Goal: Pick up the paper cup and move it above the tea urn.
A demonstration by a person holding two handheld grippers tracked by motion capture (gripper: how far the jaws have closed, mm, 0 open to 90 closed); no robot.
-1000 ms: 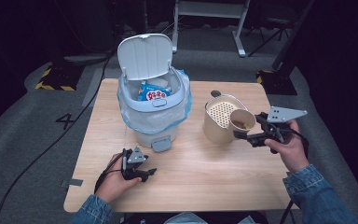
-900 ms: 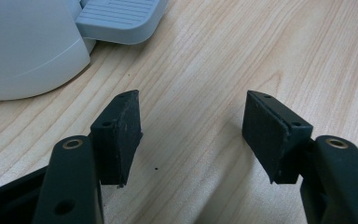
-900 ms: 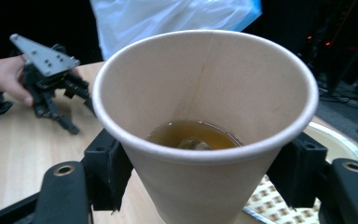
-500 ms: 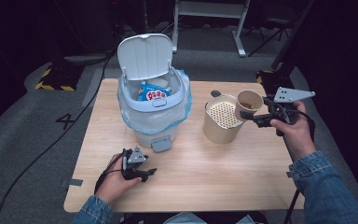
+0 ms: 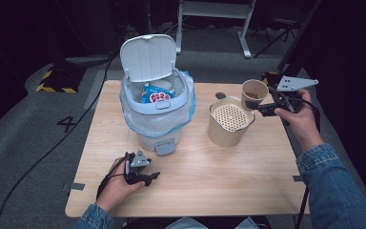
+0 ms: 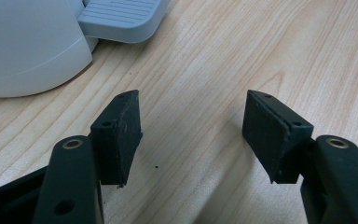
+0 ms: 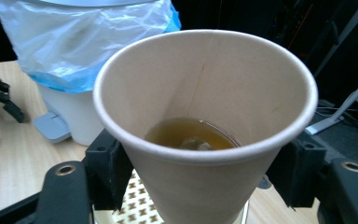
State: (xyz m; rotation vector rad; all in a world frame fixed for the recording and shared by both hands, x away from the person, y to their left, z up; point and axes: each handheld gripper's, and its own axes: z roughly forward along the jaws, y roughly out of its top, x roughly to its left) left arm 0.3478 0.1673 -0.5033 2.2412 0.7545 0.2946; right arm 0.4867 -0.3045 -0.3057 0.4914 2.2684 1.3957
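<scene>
Nearest, the left gripper (image 5: 148,177) rests open and empty on the surface (image 5: 228,176). Farther off, the right gripper (image 5: 256,106) clamps a paper cup (image 5: 254,93) of brownish liquid, tilted above the strainer pot (image 5: 228,125) just below it.

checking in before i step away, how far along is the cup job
Done: the bin stands open with wrappers in it. In hand: the right gripper holds the paper cup, with brownish liquid and something pale in it, above the strainer pot. Left: probably pouring through the strainer, then binning the cup. The left gripper lies open on the table.
</scene>
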